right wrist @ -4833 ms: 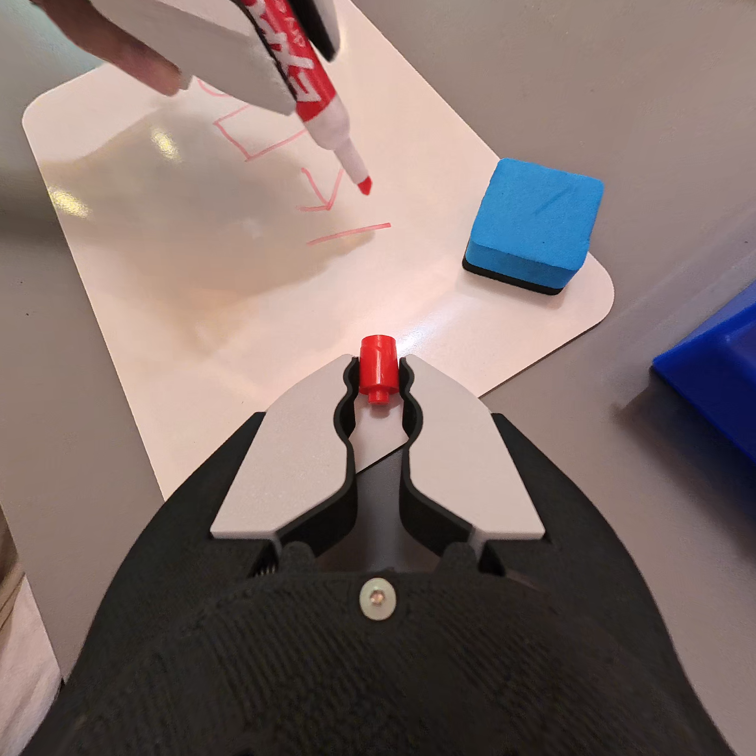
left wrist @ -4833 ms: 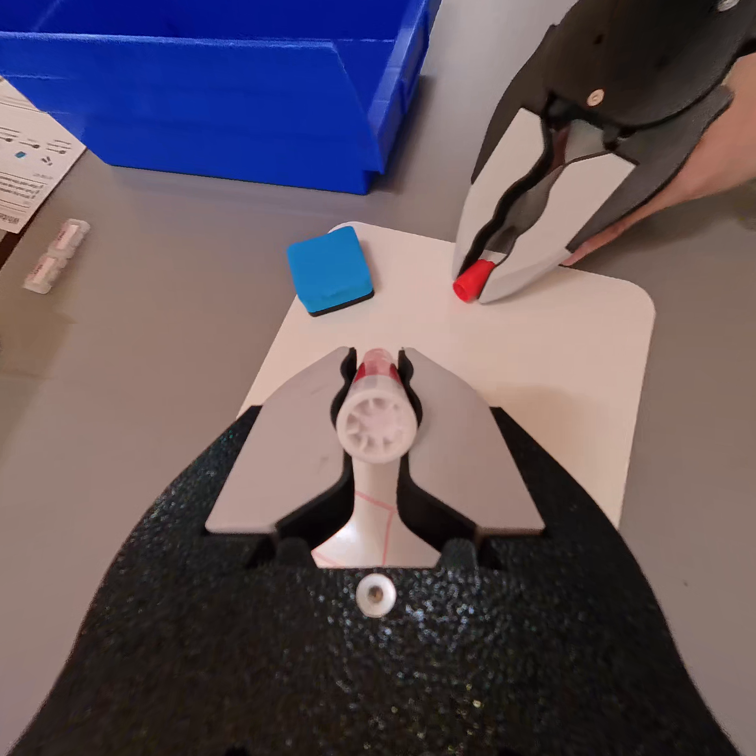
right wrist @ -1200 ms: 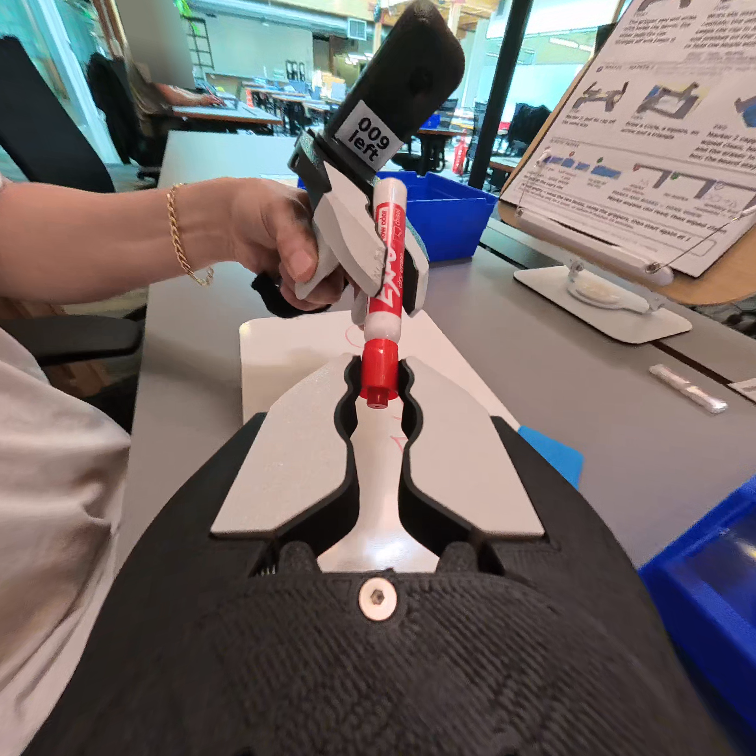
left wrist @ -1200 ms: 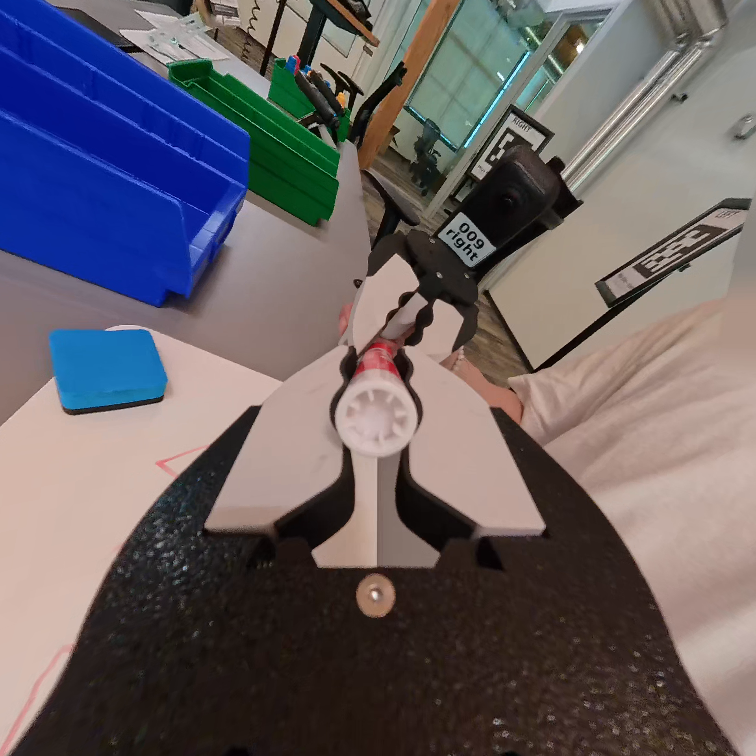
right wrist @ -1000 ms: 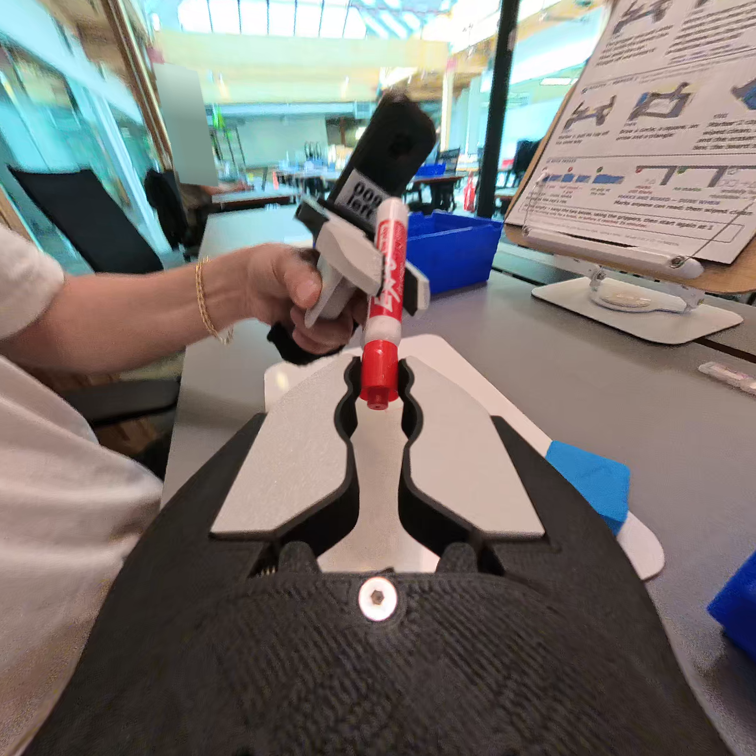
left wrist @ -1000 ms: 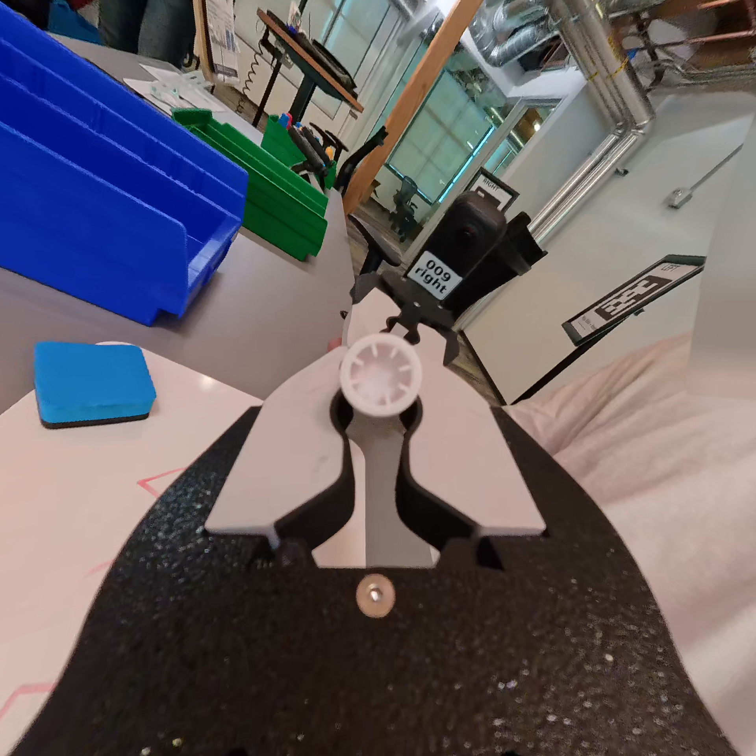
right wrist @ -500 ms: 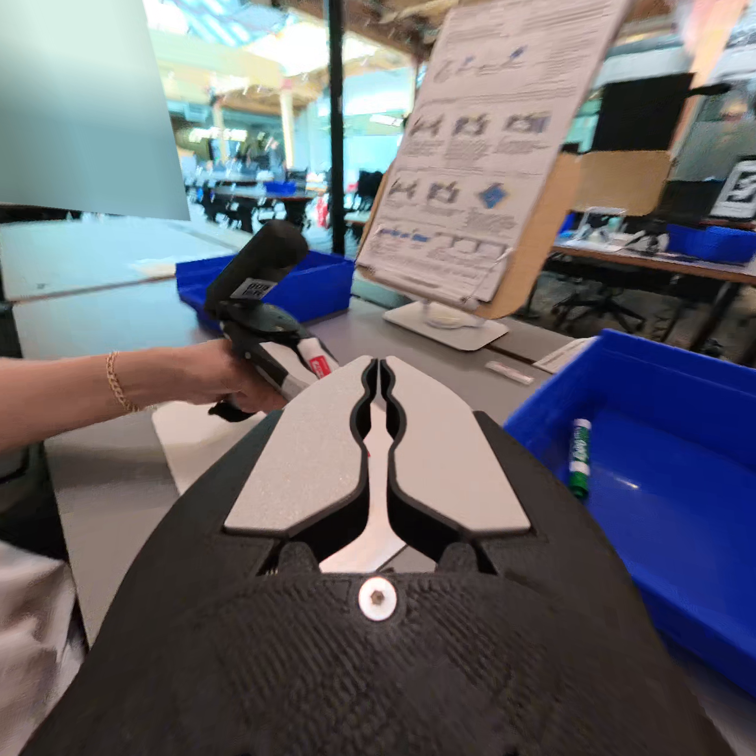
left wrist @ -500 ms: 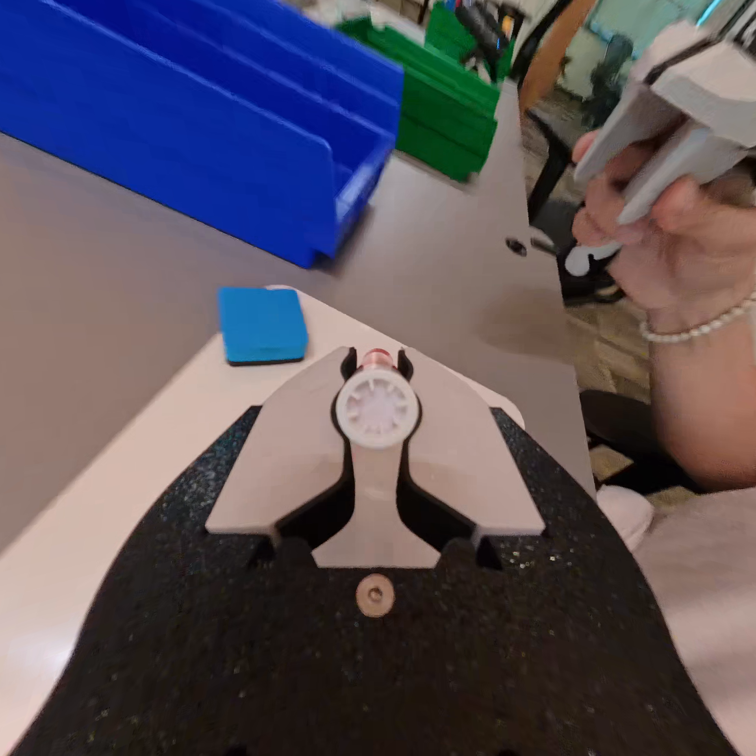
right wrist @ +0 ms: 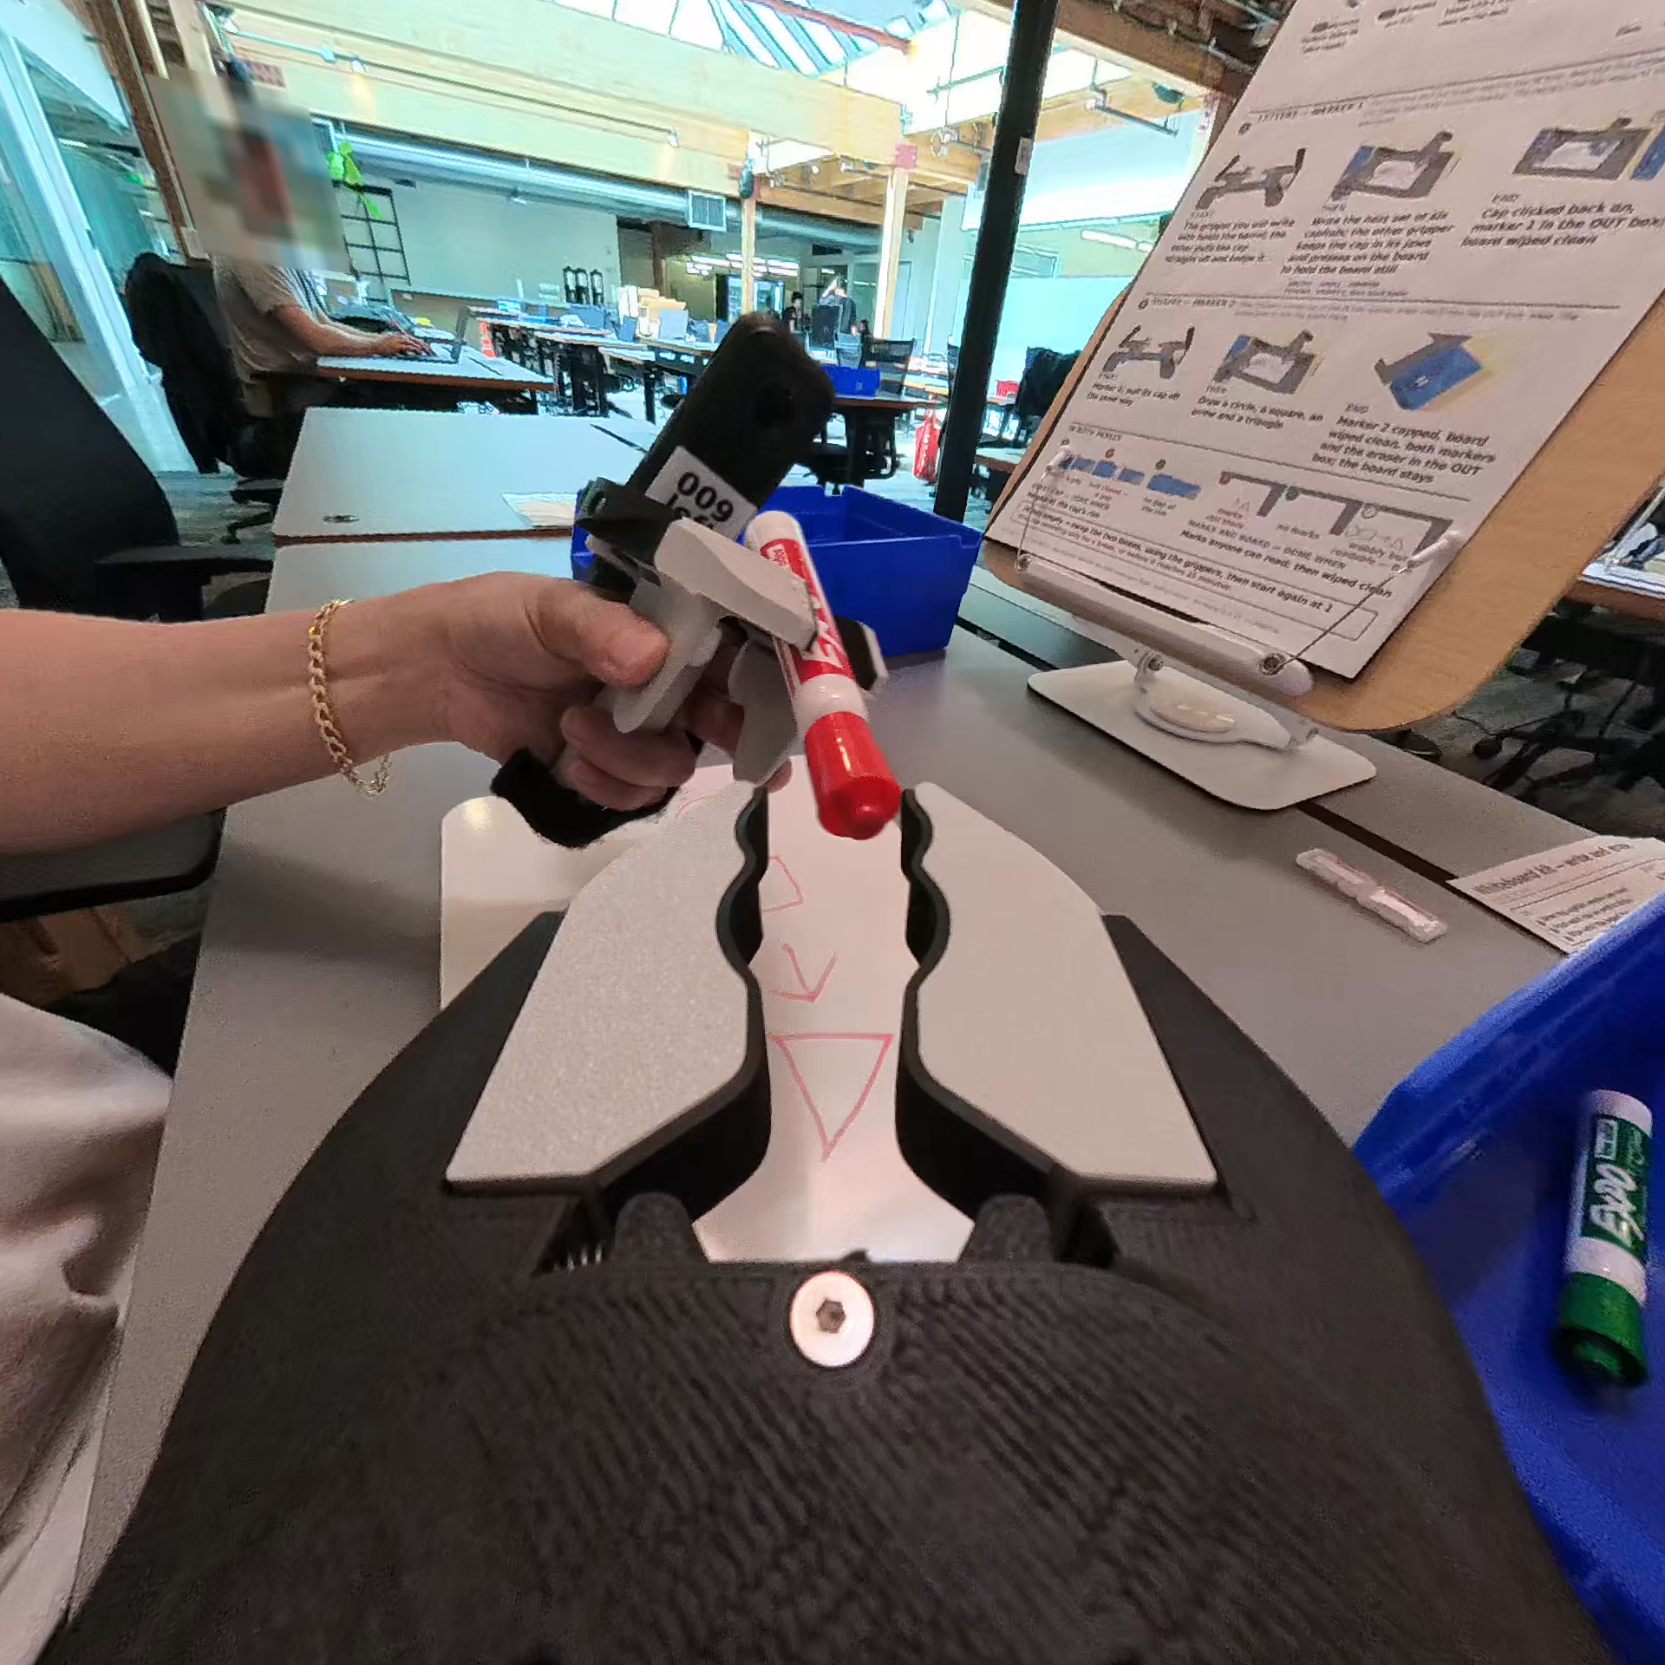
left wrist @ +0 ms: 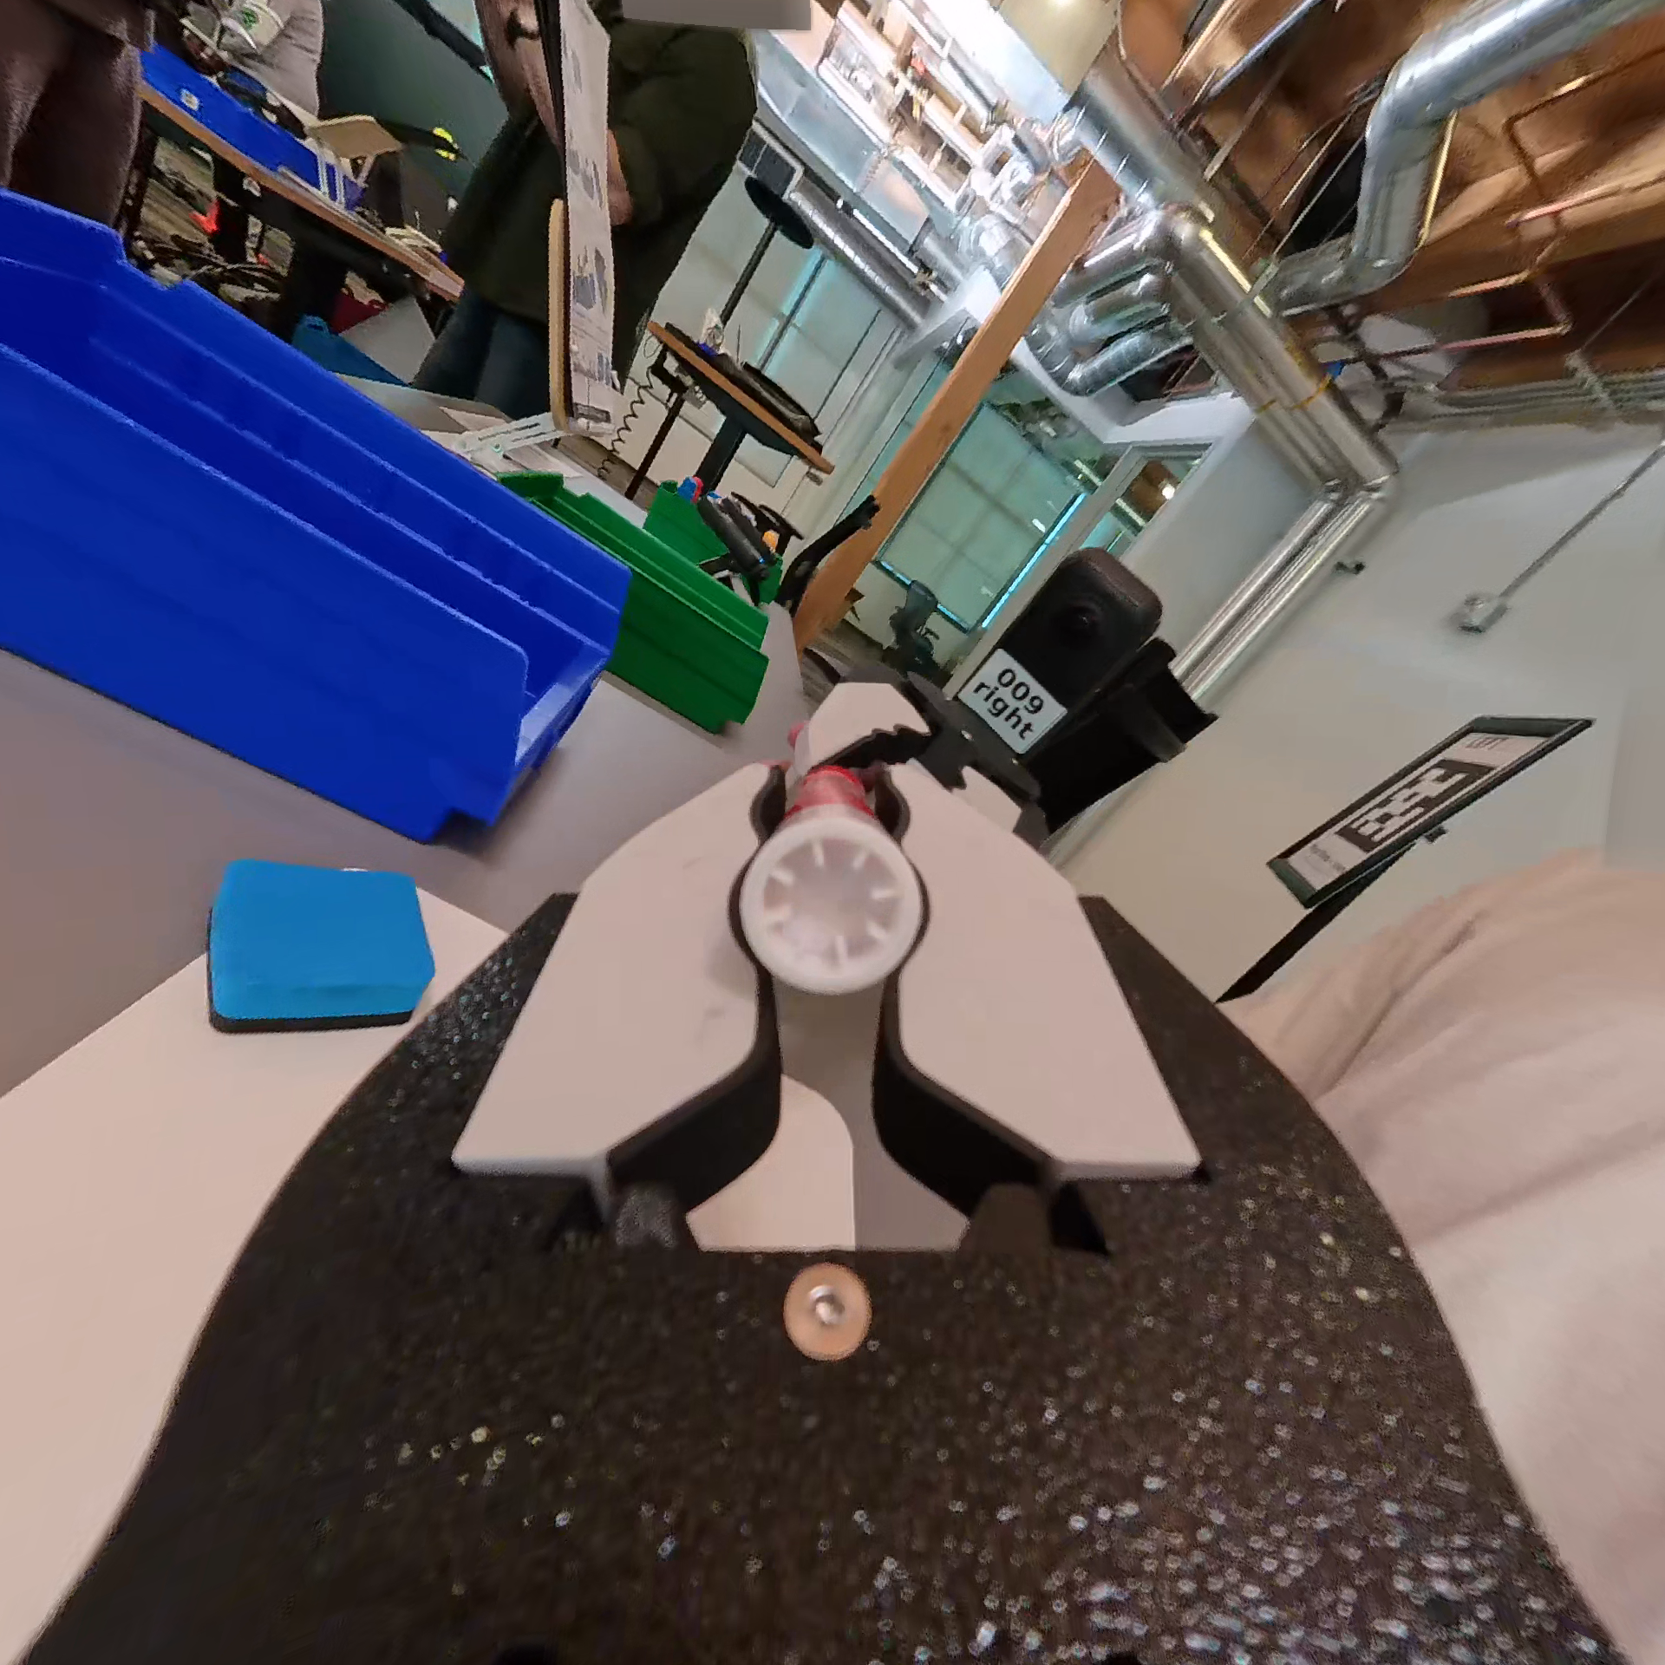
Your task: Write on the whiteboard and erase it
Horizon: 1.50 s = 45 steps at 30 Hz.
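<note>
The left gripper (left wrist: 829,815) is clenched on the red marker (left wrist: 827,910), whose white butt end faces the left wrist camera dead centre. In the right wrist view the same left gripper (right wrist: 766,649) sits at about 12 o'clock, held up off the table by a hand (right wrist: 550,685) with a gold chain bracelet on the wrist. The marker (right wrist: 815,685) slants down toward 5 o'clock, and its red cap (right wrist: 847,775) is seated on the tip.

The right gripper (right wrist: 833,806) is released: its two grey fingers (right wrist: 622,1018) stand apart with nothing between them, and the cap's end hangs just at the gap between their tips, touching neither as far as I can see. From the left wrist view the right gripper (left wrist: 865,730) shows just beyond the marker at 12 o'clock.

The whiteboard (right wrist: 504,874) lies flat on the grey table (right wrist: 1198,883) beneath both grippers. Red marks show through the right gripper's gap, among them a triangle (right wrist: 833,1095). A blue eraser (left wrist: 315,941) rests on the board's corner at 9 o'clock in the left wrist view, with a blue bin (left wrist: 270,631) behind it at 10 o'clock. At 4 o'clock in the right wrist view, a green marker (right wrist: 1608,1234) lies in another blue bin (right wrist: 1487,1126).
</note>
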{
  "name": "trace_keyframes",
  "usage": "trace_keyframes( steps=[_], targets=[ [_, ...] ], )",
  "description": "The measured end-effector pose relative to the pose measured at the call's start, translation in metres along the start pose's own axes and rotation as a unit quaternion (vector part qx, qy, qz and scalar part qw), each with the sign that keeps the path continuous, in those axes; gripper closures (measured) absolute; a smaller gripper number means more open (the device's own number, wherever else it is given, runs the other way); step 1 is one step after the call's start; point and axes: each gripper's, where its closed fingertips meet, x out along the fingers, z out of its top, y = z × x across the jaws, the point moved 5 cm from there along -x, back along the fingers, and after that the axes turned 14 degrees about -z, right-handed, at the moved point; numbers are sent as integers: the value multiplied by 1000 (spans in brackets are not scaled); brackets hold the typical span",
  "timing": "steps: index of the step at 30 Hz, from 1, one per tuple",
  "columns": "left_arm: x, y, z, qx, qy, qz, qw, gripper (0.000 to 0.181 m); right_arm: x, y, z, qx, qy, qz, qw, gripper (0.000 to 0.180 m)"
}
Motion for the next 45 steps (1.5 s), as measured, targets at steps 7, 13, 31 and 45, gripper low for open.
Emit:
trace_keyframes(
  steps=[7,13,31,45],
  targets=[
    [7,-8,-1,2,8,-24,1000,162,9,5,1,-35,9,24,999,159],
    [8,-5,-1,-17,-4,-43,999,162,8,1,3,-40,22,31,998,160],
    [-22,-12,4,81,78,80,990,148,-26,-241,-25,85,228,-390,888,159],
    [-93,-22,-30,76,150,175,970,148,3,-247,-82,46,388,-347,852,141]
  ],
)
